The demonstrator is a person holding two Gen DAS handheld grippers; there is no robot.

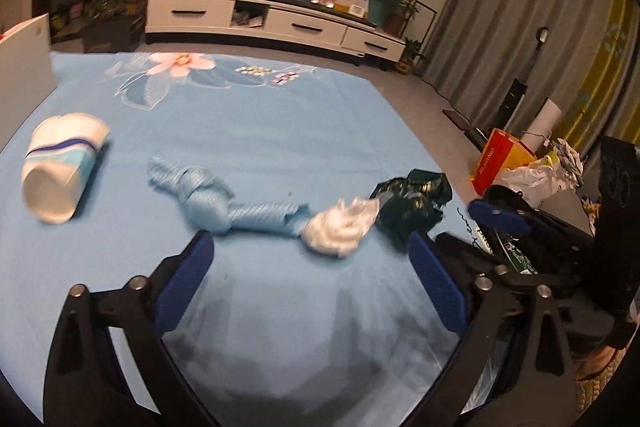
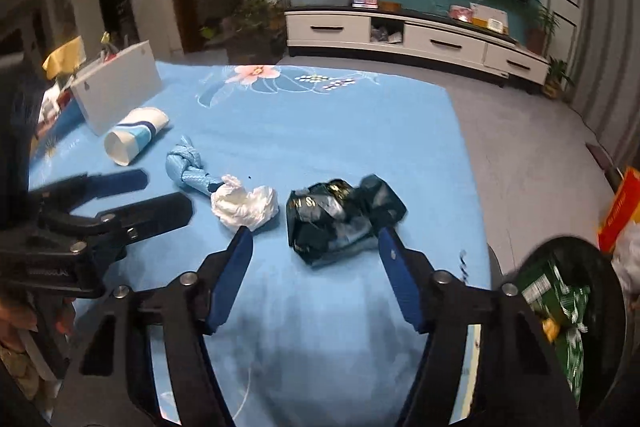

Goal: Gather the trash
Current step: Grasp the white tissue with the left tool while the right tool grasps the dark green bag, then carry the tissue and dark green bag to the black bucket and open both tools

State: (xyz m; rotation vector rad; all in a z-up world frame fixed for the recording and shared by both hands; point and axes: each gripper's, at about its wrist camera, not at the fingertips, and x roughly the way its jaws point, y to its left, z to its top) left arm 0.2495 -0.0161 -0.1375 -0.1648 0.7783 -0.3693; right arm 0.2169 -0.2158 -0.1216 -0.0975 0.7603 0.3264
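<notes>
Both grippers are held above a blue flowered sheet (image 2: 304, 115). Nothing is grasped by the left gripper (image 1: 310, 251), whose jaws are spread wide; just ahead of its fingertips a crumpled white tissue (image 1: 340, 223) and a knotted light-blue cloth (image 1: 216, 199) are seen, and a paper cup (image 1: 60, 167) is lying on its side well off to its left. The right gripper (image 2: 316, 247) is likewise released, nothing being pinched; a crumpled dark green wrapper (image 2: 340, 219) is found between and just ahead of its fingertips, apparently against the right pad. A dark bin (image 2: 576, 291) holding green packaging is seen to its right.
</notes>
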